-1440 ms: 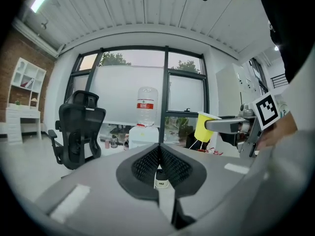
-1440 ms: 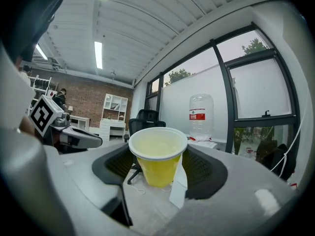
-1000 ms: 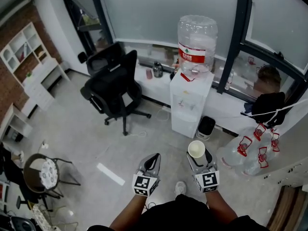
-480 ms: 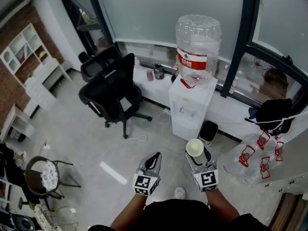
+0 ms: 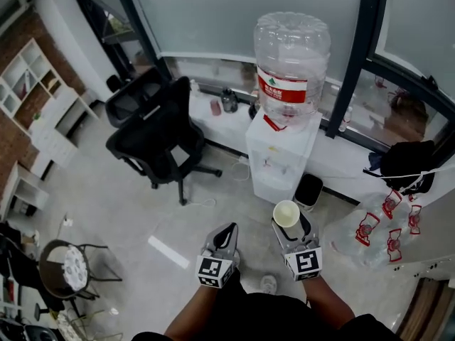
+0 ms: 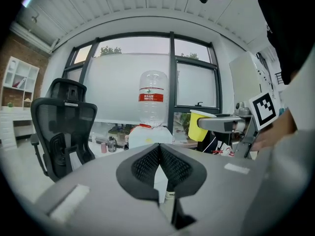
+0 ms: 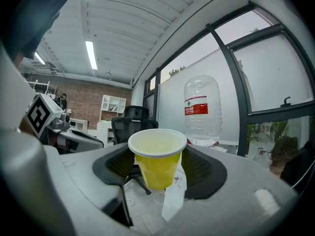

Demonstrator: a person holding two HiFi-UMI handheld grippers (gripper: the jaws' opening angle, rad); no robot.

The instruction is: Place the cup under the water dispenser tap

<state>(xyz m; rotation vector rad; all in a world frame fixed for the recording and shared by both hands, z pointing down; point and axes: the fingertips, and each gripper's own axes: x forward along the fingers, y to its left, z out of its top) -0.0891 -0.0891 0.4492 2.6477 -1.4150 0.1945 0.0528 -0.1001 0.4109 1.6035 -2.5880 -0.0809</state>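
Yellow cup (image 7: 157,161), red-labelled water bottle (image 5: 291,62)

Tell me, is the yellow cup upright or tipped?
Upright. The cup, held in the right gripper, has its rim on top, narrow base below.

I see a black office chair (image 5: 160,144) on the grey floor (image 5: 121,204), left of centre, its back toward the white ledge (image 5: 213,126) under the windows. On the ledge there's a dark bottle (image 5: 228,101) with a pink one (image 5: 215,107) just beside it. Small black bin (image 5: 308,190) on the floor by the wall. Cluster of clear jugs (image 5: 359,233) with red handles at right, black garment (image 5: 409,163) above them. White shelves (image 5: 28,84) along the brick wall (image 5: 20,30), far left. Metal-frame chair with a round patterned seat (image 5: 71,267) bottom left. White strip (image 5: 168,251) on the floor near centre. Loose cable (image 5: 206,203) near the office chair's base.
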